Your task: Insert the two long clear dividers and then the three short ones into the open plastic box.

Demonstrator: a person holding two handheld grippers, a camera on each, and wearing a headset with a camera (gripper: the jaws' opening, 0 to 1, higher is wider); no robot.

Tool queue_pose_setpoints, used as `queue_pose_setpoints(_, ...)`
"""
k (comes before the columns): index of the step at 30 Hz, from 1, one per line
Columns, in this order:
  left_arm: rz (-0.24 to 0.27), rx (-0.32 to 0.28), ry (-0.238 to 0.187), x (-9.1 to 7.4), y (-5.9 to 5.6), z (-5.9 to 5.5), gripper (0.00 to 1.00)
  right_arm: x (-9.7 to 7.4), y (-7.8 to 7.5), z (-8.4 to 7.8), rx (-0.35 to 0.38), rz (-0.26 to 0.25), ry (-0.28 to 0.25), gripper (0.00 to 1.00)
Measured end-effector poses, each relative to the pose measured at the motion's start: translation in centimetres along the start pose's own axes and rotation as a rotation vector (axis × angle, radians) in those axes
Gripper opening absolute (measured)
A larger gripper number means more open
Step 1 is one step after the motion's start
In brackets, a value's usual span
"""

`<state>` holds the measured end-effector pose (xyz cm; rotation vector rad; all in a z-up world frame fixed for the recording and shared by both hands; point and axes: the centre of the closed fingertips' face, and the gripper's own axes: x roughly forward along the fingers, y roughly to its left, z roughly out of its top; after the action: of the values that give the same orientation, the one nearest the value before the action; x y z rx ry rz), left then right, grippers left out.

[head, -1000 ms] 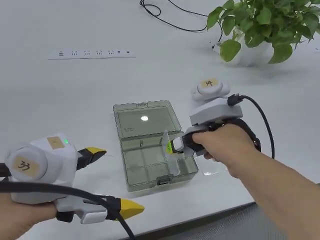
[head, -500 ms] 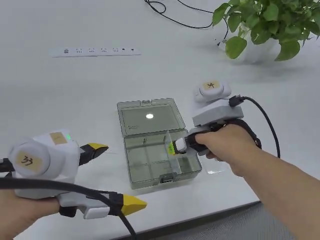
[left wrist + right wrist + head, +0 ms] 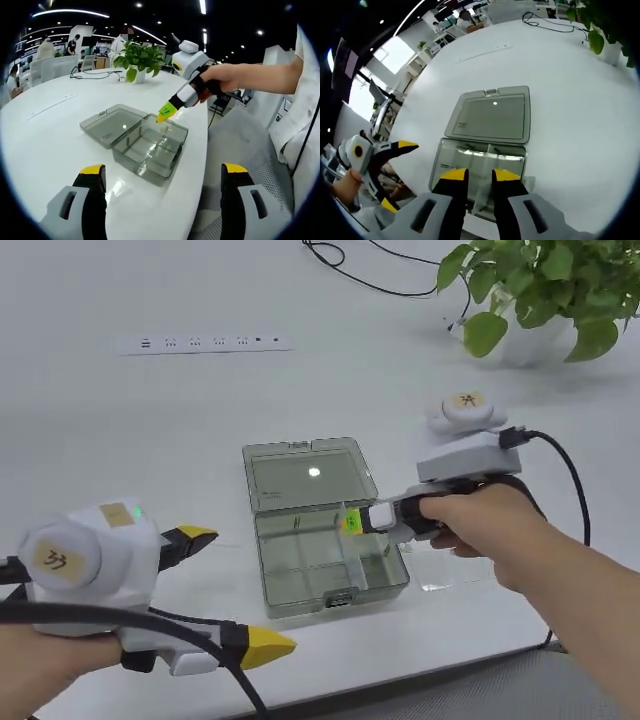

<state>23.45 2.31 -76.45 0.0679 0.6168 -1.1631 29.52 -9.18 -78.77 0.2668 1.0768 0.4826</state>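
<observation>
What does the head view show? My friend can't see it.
A hand holds the right gripper over an open plastic box on a white table, seemingly pinching a clear divider standing inside. The left gripper hangs open at lower left; a plant sits far right.

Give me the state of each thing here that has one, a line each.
box, open, resting on the table.
lid, folded back flat.
divider, standing upright inside the box, held at its top edge.
right gripper, shut on the divider, as far as the narrow gap shows.
left gripper, open, holding nothing.
</observation>
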Motion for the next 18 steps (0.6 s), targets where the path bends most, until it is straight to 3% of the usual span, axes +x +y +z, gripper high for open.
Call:
queue_pose_setpoints(5,0.028,-0.014,-0.001,-0.3,-0.1,0.2,0.98,-1.0,0.4,0.7,-0.05,0.053,-0.02,0.26)
queue_pose_setpoints(12,0.086,-0.052,-0.01,-1.0,0.0,0.5,0.97,-1.8,1.1,0.4,-0.145,0.123,-0.025,0.32)
queue_pose_setpoints(18,0.13,-0.069,-0.003,-1.6,0.0,0.5,0.97,-3.0,1.6,0.7,-0.23,0.177,-0.059,0.42)
